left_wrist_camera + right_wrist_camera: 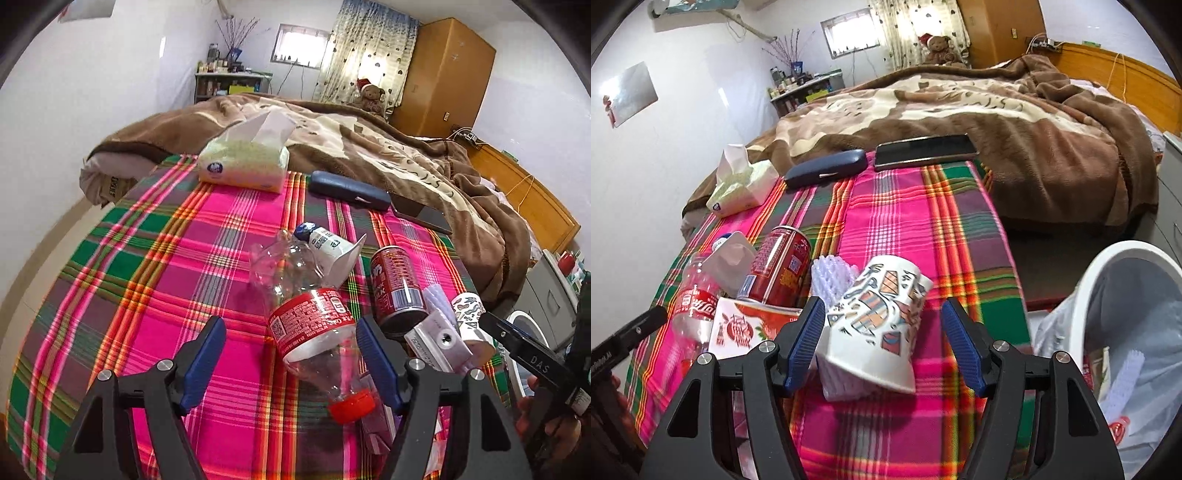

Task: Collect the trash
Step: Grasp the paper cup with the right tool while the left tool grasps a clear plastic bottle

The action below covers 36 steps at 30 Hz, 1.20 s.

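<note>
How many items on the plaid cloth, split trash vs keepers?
Trash: 6 – bottle, can, tube, cup, foam net, red-and-white carton
Keepers: 3 – tissue pack, glasses case, phone
Total: 9

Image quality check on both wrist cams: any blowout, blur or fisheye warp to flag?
Left wrist: window blown out, heavy barrel warp bending the plaid cloth, dark vignette at the corners, focus otherwise sharp. Right wrist: window also clipped, trash bin slightly smeared at the frame edge, paper cup fairly crisp.
</note>
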### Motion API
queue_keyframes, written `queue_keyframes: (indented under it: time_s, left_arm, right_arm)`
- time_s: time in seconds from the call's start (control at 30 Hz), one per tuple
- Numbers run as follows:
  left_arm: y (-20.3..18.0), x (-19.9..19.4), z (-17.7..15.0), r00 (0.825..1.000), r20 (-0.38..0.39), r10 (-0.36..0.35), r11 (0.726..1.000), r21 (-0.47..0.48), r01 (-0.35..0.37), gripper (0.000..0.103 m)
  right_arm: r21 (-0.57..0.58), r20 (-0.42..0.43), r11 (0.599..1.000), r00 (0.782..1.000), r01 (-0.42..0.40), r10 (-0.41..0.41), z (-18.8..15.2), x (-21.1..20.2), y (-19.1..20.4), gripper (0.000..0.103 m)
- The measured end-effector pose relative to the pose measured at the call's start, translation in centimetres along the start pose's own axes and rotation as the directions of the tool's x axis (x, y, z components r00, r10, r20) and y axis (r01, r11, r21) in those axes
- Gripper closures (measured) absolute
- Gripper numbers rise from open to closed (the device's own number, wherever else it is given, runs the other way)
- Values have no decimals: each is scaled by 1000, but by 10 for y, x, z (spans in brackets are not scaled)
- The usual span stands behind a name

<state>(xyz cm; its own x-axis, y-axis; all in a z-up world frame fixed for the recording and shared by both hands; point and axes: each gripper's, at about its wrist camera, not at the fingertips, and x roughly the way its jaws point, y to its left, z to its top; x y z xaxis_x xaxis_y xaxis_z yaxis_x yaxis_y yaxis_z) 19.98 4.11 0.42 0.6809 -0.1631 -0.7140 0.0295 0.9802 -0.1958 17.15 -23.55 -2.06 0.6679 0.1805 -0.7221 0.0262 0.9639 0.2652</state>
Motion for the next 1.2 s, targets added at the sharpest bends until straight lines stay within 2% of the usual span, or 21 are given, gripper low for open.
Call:
queue_keyframes:
  time_s: [0.17,0.3,0.37,0.43,0.53,0.63,0.77,0.97,1.0,1.2]
  left_arm:
    - [-2,13,3,1000,-18,-22,1000,-8,22,29]
    - [-2,26,7,999,-42,-12,1000,-17,11,29]
    - [-2,31,8,998,-57,-22,999,-38,20,28]
    - [-5,33,9,998,-56,-11,1000,-20,10,28]
    - [-8,40,11,998,-68,-16,1000,-23,14,28]
    - [-9,42,13,998,-59,-5,1000,-16,4,28]
    - [-4,50,14,997,-75,-24,998,-60,19,28]
    - [-3,59,13,994,-94,-48,997,-65,42,29]
    - [-2,60,12,994,-96,-49,997,-66,42,32]
    - [-4,61,13,996,-87,-17,999,-50,13,33]
  right_arm:
    - [30,-39,1000,999,10,-8,3,13,-1,36]
    - [42,-69,999,998,5,-2,3,21,-1,36]
    - [59,-67,998,998,-15,18,3,20,-3,36]
    - [74,-64,997,998,-26,30,3,18,-6,36]
    - [81,-47,996,998,-24,28,4,16,-9,49]
    - [105,-43,993,997,-56,61,5,16,-14,59]
    - [135,-34,988,996,-79,85,7,15,-21,61]
    - [171,-6,980,994,-107,109,8,11,-27,62]
    - [166,-4,980,994,-105,107,8,10,-27,62]
    - [158,-1,983,996,-93,94,7,9,-29,63]
